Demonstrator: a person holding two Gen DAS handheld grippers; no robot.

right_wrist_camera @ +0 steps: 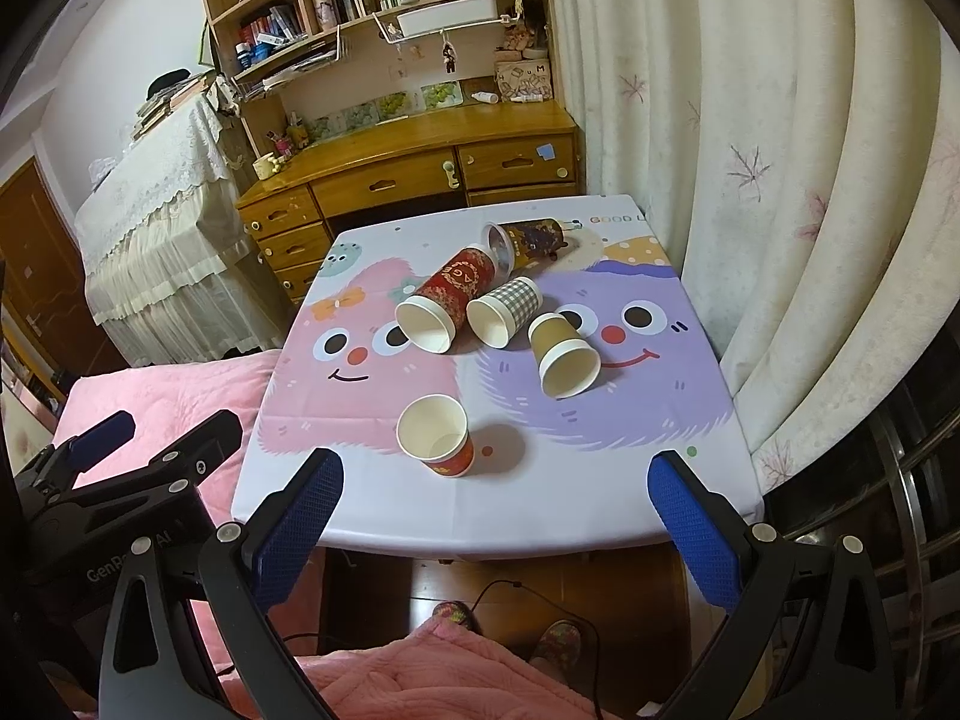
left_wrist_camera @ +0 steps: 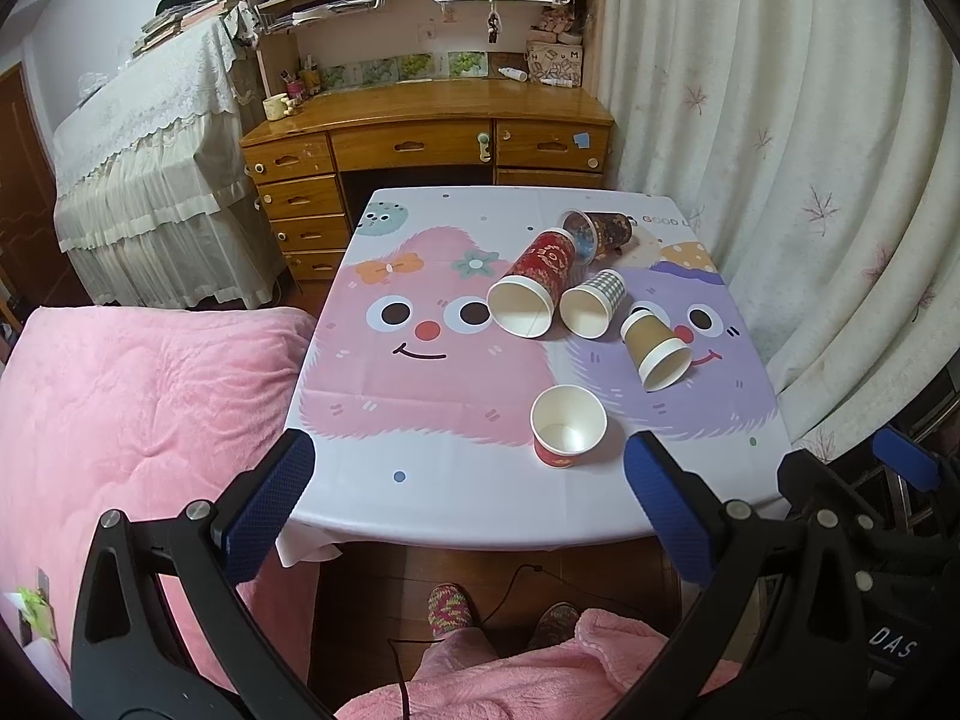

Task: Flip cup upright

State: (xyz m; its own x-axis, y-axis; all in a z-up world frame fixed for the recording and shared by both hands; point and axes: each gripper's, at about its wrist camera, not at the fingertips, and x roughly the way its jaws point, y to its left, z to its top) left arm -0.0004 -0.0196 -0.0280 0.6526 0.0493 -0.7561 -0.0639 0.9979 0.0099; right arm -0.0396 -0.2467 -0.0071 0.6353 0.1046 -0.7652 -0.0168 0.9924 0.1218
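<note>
On the cartoon-print surface (left_wrist_camera: 420,504), four cups (left_wrist_camera: 591,303) lie toppled; both grippers (left_wrist_camera: 468,504) (right_wrist_camera: 495,510) hover with jaws spread, empty. A clumsy reach could roll neighbours off.

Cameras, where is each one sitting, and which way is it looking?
Left wrist: sits on the left tongs, held before the table's near edge, looking across it at the desk; shows its blue fingers, the person's slippers and the right tongs at the right edge.
Right wrist: sits on the right tongs, facing the same way from further right; shows its fingers and the left tongs at left.
Shared: the upright small red cup and four tipped cups behind.
</note>
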